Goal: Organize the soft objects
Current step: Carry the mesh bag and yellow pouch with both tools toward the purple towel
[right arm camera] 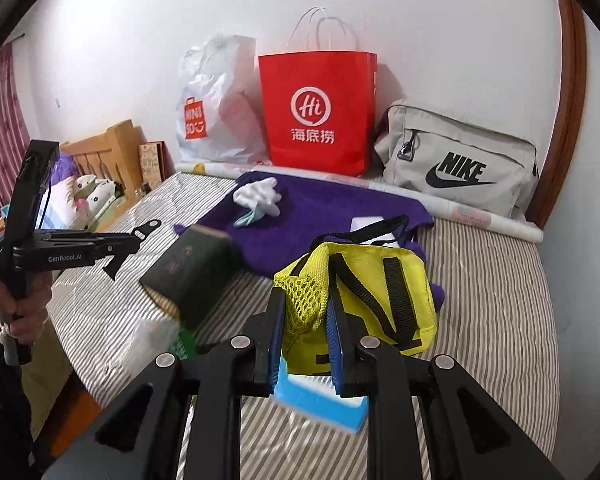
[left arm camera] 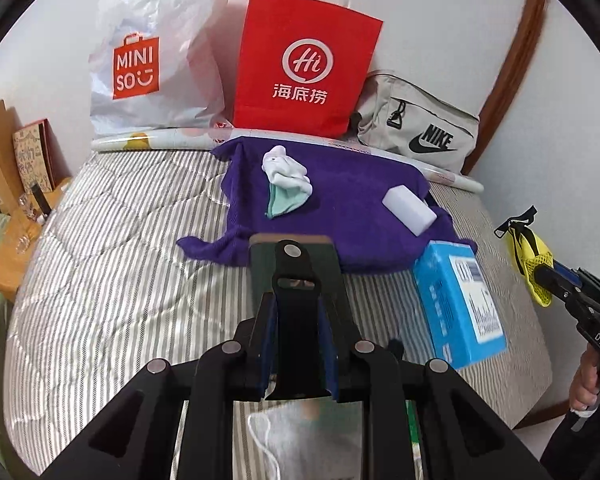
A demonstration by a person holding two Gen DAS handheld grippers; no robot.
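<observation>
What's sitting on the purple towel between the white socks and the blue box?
A white rectangular block lies on the purple towel between the socks and the blue box, clearest in the left wrist view.

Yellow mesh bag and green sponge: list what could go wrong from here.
1. The right claw pinches only a mesh corner of the yellow bag; the hanging weight could pull it free.
2. Its loose black straps dangle above the purple towel and might snag the white block.
3. The left claw holds the green sponge by one end; it may slip out.
</observation>
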